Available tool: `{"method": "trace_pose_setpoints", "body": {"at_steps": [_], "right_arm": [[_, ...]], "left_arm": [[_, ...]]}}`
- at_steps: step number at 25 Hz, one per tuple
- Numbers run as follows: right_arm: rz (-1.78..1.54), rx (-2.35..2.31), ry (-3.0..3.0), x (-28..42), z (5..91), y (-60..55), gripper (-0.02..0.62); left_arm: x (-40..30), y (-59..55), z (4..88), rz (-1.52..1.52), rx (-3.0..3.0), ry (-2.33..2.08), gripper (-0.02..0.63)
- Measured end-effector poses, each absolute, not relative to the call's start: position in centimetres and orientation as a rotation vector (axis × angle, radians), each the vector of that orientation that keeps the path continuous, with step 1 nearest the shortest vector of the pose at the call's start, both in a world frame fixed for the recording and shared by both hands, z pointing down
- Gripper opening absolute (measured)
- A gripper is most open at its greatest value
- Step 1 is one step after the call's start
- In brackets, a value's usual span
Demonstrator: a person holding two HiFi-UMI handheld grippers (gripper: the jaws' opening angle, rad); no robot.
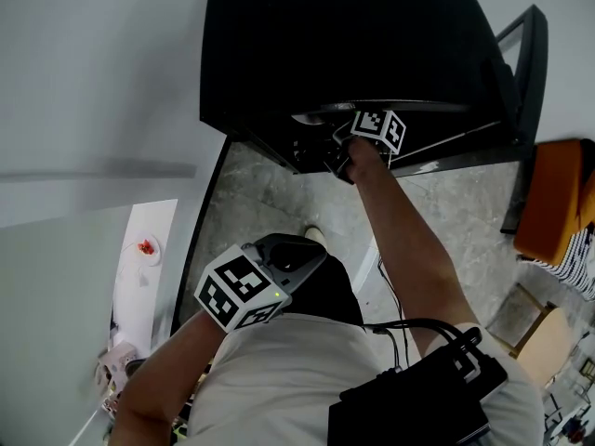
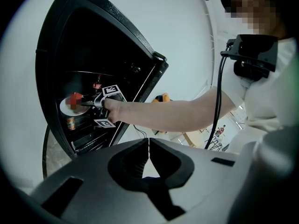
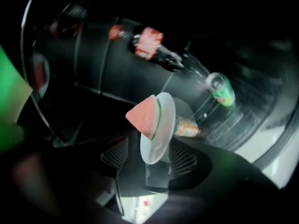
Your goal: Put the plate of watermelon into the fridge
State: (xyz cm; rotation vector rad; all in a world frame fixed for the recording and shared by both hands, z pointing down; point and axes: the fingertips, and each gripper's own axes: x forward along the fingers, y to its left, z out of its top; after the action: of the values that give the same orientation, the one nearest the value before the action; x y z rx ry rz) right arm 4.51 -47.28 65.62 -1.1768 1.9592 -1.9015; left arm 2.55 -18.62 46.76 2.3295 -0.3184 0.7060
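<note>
**A:** Start at the left. What is the left gripper doing?

**B:** The left gripper [image 1: 296, 252] is held close in front of the person's body, outside the fridge [image 1: 325, 45]. Its fingers [image 2: 133, 148] meet tip to tip, with nothing between them.

**A:** And further right?

**B:** The right gripper [image 3: 150, 157] reaches into the dark fridge at the end of an outstretched arm. Its fingers [image 3: 186, 155] stand wide apart. The near rim of the white plate [image 3: 164, 120] sits in the gap between them, but neither meshed pad presses on it.

**A:** So where is the plate?

**B:** It is inside the fridge. In the left gripper view it lies on a shelf, with the pink wedge of watermelon [image 3: 144, 115] on top.

**A:** Is anything else in there?

**B:** A brown-labelled can [image 3: 187, 127] sits close to the plate, on the side away from the watermelon. Deeper in are a dark bottle with a red label [image 3: 148, 43] and a green can [image 3: 220, 88].

**A:** What about the far right of the head view?

**B:** An orange seat [image 1: 558, 203] stands on the floor, well apart from the fridge.
</note>
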Motion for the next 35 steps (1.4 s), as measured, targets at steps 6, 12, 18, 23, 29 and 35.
{"method": "trace_pose_setpoints", "body": {"at_steps": [6, 12, 18, 23, 29, 35], "right_arm": [[-1.712, -1.209, 2.381, 2.9, 64.5, -46.0, 0.290], [-1.532, -1.375, 2.722, 2.7, 65.6, -44.6, 0.298], [-1.302, -1.559, 3.118, 2.5, 66.9, -43.7, 0.296], [-1.275, -1.656, 3.276, 2.6, 67.4, -43.2, 0.295], [-1.395, -1.654, 3.295, 3.2, 67.5, -42.6, 0.293], [-1.441, -1.697, 3.230, 3.8, 67.4, -41.8, 0.293]], "left_arm": [[2.8, -18.6, 46.6, 0.688, 2.318, -0.305, 0.013], [3.2, -18.3, 46.7, 0.672, 2.308, -0.292, 0.014], [3.0, -17.9, 46.4, 0.663, 2.301, -0.291, 0.014], [2.6, -17.6, 46.2, 0.647, 2.284, -0.294, 0.014], [2.0, -17.8, 45.6, 0.623, 2.273, -0.304, 0.014], [1.5, -17.6, 45.1, 0.608, 2.276, -0.305, 0.013]]}}
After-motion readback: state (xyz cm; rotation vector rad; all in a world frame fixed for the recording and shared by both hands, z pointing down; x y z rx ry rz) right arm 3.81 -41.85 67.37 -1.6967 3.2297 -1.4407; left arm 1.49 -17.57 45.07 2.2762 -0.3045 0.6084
